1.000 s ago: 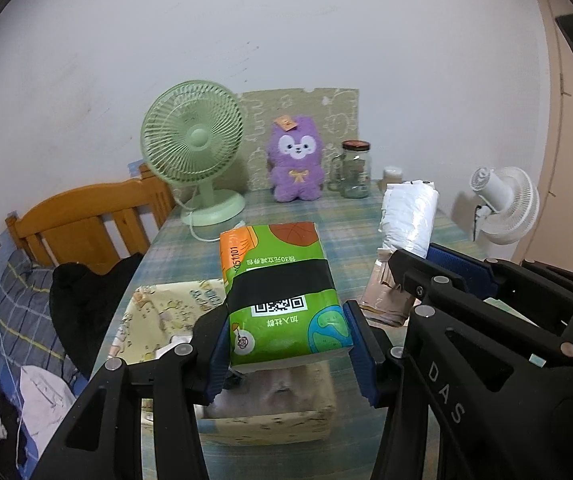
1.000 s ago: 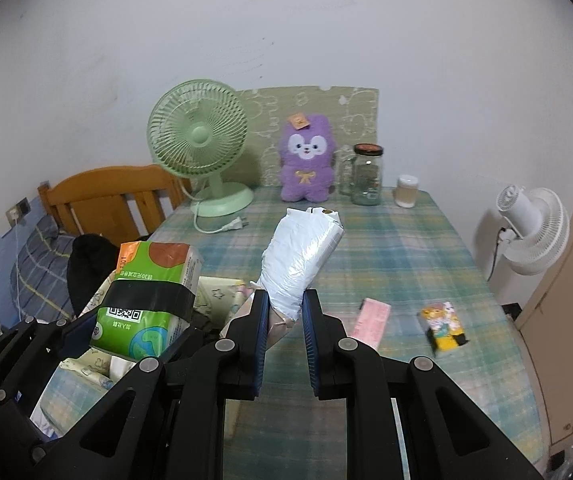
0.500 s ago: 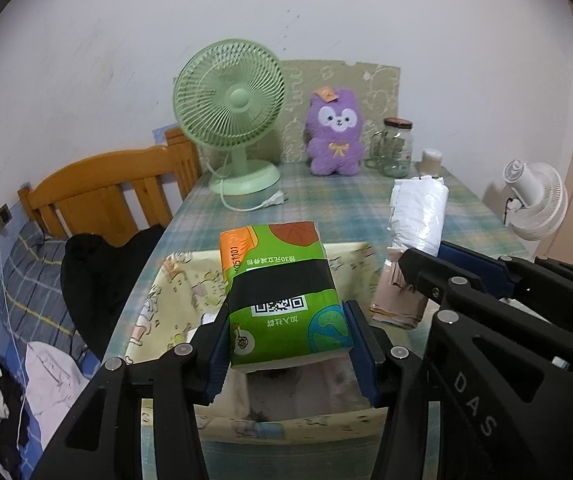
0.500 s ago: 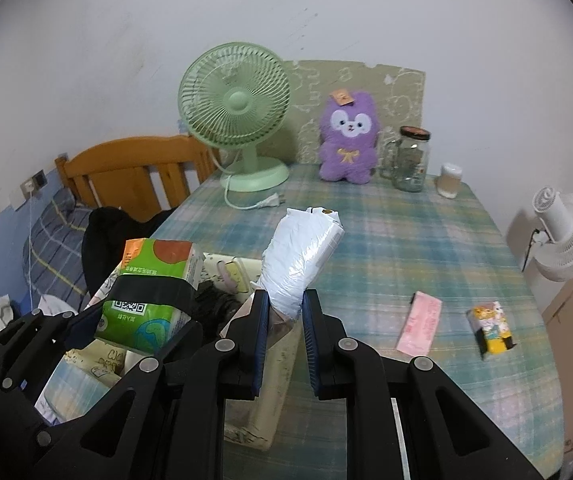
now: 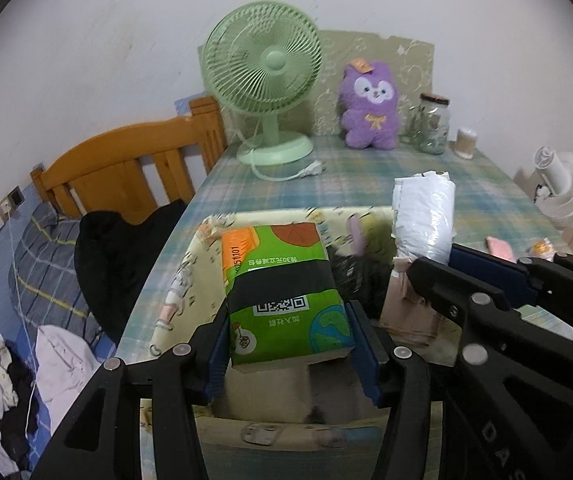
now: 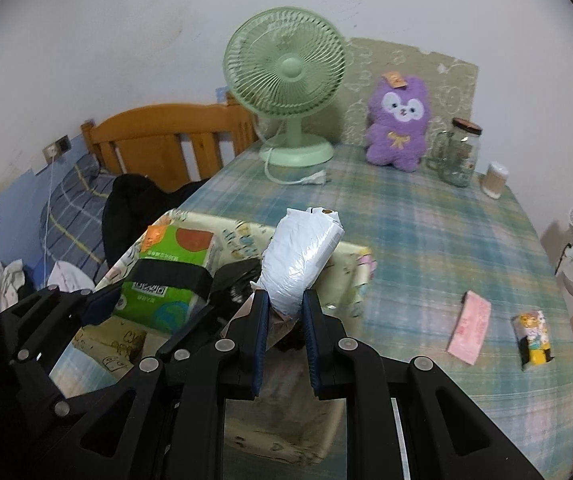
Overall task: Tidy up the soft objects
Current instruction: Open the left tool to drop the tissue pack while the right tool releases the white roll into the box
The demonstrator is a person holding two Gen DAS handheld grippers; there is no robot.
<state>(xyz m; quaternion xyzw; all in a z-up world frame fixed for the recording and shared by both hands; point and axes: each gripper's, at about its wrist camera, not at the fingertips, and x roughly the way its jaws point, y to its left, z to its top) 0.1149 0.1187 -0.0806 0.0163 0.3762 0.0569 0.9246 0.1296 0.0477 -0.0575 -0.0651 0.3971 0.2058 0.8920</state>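
Over the bin point(image 5: 206, 240): left gripper point(image 5: 292, 344) clamps tissues point(image 5: 282, 284), right gripper point(image 6: 284, 316) clamps pack point(image 6: 302, 256); you risk snagging its rim.

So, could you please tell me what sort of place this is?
Most likely a bedroom at home: a wooden bed frame with plaid bedding stands beside the checked table, and clothes lie heaped below.

A green and orange plastic-wrapped tissue pack point(image 5: 282, 292) with a black band and QR code sits clamped flat, hanging above the near left of an open cream fabric storage box with cartoon prints point(image 5: 190, 280). Just right of it, a white crinkly plastic-wrapped soft pack point(image 6: 302, 256) (tilted, far end up) hangs over the same box, pinched at its near end.
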